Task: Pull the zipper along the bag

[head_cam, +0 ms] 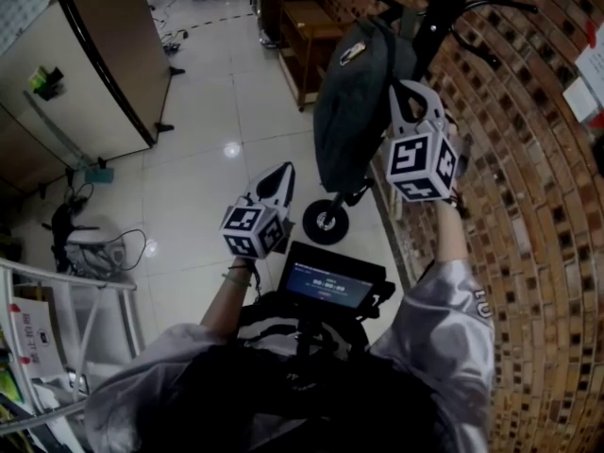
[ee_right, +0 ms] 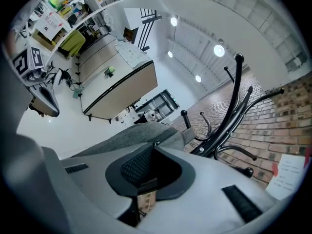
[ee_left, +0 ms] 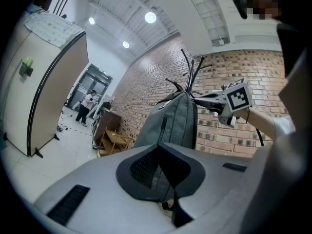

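A dark grey backpack (head_cam: 354, 102) hangs on a black coat rack (head_cam: 444, 8) beside the brick wall. My right gripper (head_cam: 411, 88) is at the bag's upper right side. In the right gripper view its tips (ee_right: 155, 144) meet on a small metal zipper pull at the bag's grey top (ee_right: 126, 138). My left gripper (head_cam: 278, 179) hovers lower left, apart from the bag, shut with nothing in it. The left gripper view looks at the bag's front (ee_left: 175, 121), where a vertical zipper runs, and shows the right gripper (ee_left: 197, 97) at the bag's top.
The brick wall (head_cam: 528, 206) runs along the right. A small wheel (head_cam: 326, 222) stands on the floor under the bag. A wooden shelf (head_cam: 311, 26) stands behind the bag, a tan partition (head_cam: 94, 64) far left. A screen (head_cam: 330, 281) sits at my chest.
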A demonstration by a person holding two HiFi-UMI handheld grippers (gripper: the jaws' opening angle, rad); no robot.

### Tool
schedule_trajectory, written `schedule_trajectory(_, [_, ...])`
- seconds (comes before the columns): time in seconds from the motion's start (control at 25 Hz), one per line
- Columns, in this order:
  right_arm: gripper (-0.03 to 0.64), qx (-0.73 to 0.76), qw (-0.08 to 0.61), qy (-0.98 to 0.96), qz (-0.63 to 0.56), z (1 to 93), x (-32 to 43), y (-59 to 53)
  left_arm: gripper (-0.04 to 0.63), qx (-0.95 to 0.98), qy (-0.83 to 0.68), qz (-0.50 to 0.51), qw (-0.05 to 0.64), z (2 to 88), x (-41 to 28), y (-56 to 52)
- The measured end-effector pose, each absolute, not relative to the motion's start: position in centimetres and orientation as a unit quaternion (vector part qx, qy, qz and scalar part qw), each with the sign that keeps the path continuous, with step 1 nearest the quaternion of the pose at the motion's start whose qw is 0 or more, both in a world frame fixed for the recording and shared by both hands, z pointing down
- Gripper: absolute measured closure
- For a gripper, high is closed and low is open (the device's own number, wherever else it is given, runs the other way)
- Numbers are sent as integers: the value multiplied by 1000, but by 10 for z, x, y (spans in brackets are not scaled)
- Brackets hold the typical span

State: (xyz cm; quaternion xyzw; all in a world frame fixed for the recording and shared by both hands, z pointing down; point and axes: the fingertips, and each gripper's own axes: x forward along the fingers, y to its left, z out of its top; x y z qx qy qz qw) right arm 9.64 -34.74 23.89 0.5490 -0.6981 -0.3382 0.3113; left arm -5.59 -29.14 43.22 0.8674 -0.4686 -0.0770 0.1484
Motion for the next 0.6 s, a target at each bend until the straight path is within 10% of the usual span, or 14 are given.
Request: schedule_trajectory(0.6, [605, 561, 298, -698, -332, 256, 94, -335, 588, 867, -468, -85, 148, 433, -54, -293])
